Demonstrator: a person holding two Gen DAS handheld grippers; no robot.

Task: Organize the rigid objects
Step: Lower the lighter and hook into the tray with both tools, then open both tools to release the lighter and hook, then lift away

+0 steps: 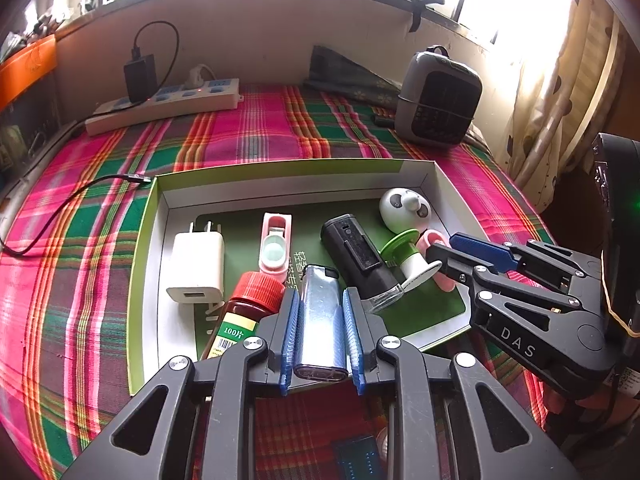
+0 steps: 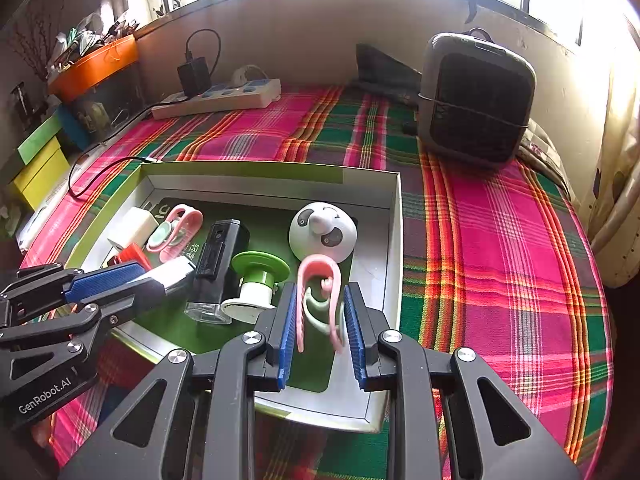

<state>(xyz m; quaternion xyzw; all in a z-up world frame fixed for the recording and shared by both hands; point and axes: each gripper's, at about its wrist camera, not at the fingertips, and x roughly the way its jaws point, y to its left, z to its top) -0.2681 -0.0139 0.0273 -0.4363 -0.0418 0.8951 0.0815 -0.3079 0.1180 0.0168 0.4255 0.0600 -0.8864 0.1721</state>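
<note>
A shallow box [image 1: 280,178] [image 2: 394,216] lies on the plaid cloth. It holds a white charger [image 1: 196,266], a pink clip [image 1: 275,248], a red-capped bottle [image 1: 244,312], a black device [image 1: 356,254] [image 2: 218,256], a green-and-white spool [image 1: 404,250] [image 2: 256,284] and a panda fan [image 1: 404,206] [image 2: 322,230]. My left gripper [image 1: 320,336] is shut on a silver lighter [image 1: 320,320] over the box's near edge. My right gripper [image 2: 320,332] is shut on a pink clip [image 2: 320,300] over the box's near right corner.
A grey heater [image 1: 440,96] [image 2: 476,100] stands at the back right. A power strip [image 1: 160,104] [image 2: 216,98] with a black adapter lies at the back left. A black cable [image 1: 60,208] trails left of the box. Coloured boxes [image 2: 40,160] stand at far left.
</note>
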